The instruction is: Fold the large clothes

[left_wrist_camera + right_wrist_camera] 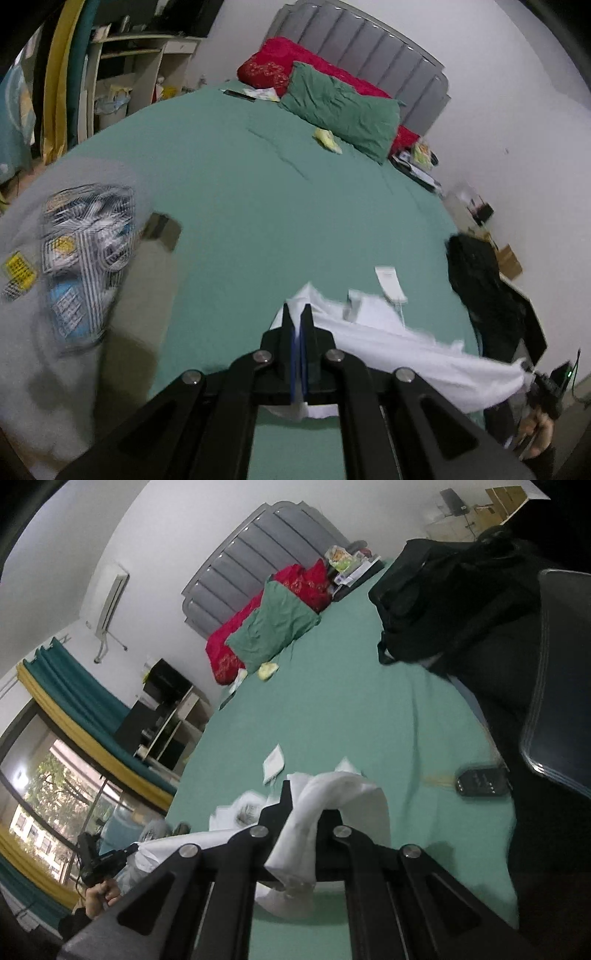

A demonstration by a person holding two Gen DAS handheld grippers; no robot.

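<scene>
Already your left tongs (296, 314) and right tongs (306, 805) are each clamped on an end of the white garment (424, 354), stretched in the air over the near edge of the bed (240, 177), so by my reading no fold is made yet. Small white papers (389, 282) under it, a grey printed garment (74, 240) at the left edge and black clothing (443, 602) along the right edge crowd your laying space.

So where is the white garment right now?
The white garment is held up over the near end of the green bed, stretched between the left tongs and the right tongs, both shut on it.
</scene>
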